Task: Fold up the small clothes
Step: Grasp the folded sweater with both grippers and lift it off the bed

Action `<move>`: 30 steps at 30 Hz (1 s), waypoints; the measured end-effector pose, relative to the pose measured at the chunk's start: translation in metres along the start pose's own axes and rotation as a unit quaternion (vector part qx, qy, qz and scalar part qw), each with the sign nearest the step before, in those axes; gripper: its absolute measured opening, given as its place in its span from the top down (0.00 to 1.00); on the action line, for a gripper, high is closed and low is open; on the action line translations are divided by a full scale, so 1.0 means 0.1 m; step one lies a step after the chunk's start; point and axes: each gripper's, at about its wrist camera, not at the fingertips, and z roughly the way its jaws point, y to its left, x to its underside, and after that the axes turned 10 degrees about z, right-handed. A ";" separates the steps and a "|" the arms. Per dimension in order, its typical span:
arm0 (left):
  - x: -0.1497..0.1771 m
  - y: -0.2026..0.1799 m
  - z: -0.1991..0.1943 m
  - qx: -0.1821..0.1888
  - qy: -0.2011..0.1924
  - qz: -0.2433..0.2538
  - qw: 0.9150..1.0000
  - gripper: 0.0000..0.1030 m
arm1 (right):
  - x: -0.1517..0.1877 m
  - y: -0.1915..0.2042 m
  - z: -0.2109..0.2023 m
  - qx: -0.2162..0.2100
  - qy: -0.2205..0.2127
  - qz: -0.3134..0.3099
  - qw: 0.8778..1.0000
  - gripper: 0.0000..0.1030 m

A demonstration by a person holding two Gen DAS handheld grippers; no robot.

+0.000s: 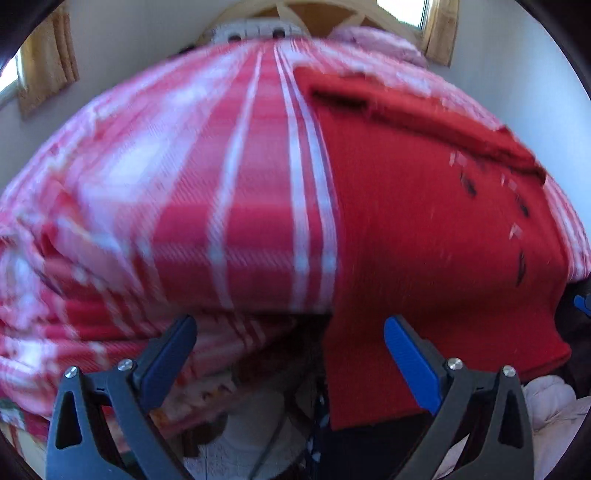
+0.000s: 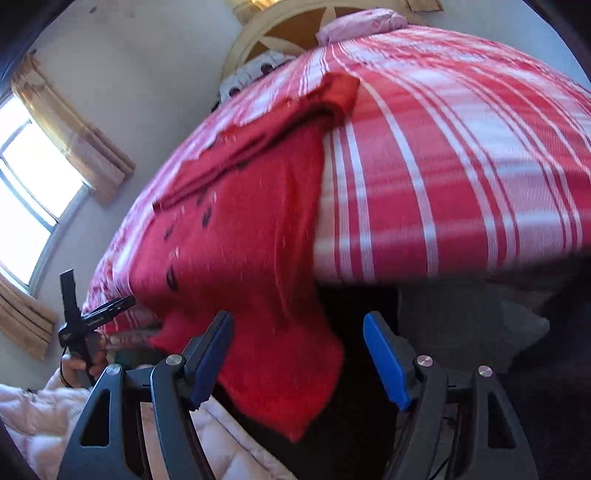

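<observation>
A small red knit garment [image 1: 424, 229] with dark marks lies on a red and white plaid blanket [image 1: 229, 192], its lower part hanging over the bed's near edge. It also shows in the right wrist view [image 2: 243, 236]. My left gripper [image 1: 290, 354] is open and empty, just below the bed edge, with the hanging hem at its right finger. My right gripper [image 2: 297, 350] is open, and the hanging hem lies between its fingers; I cannot tell if they touch it. The left gripper [image 2: 96, 314] shows at the left of the right wrist view.
The plaid blanket [image 2: 461, 155] covers the bed up to a wooden headboard [image 2: 295, 22] with a pink pillow [image 2: 362, 22]. Curtained windows [image 2: 33, 173] are in the white wall. A pale quilted fabric [image 2: 44, 413] lies low at the left. Both views are blurred.
</observation>
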 end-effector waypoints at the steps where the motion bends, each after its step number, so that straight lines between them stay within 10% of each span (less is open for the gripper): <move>1: 0.02 -0.03 0.05 0.008 0.006 -0.001 1.000 0.00 | 0.04 -0.01 0.02 0.003 0.007 0.000 1.000 0.29; 8: 0.21 -0.28 0.33 0.042 0.050 0.017 0.998 0.01 | 0.25 0.03 0.23 0.029 0.052 -0.017 0.998 0.29; 17: 0.36 -0.15 0.45 0.117 0.071 -0.096 0.986 0.06 | 0.39 0.05 0.40 0.056 0.089 -0.024 0.994 0.30; 23: 0.36 -0.26 0.40 0.154 0.059 -0.093 0.982 0.41 | 0.44 0.13 0.39 0.077 0.095 -0.067 0.990 0.67; 26: 0.32 -0.42 0.32 0.184 0.037 -0.066 0.980 0.84 | 0.45 0.18 0.38 0.076 0.097 -0.085 0.989 0.77; 30: 0.27 -0.65 0.23 0.172 0.028 -0.030 0.984 0.93 | 0.42 0.20 0.34 0.047 0.107 -0.072 0.991 0.91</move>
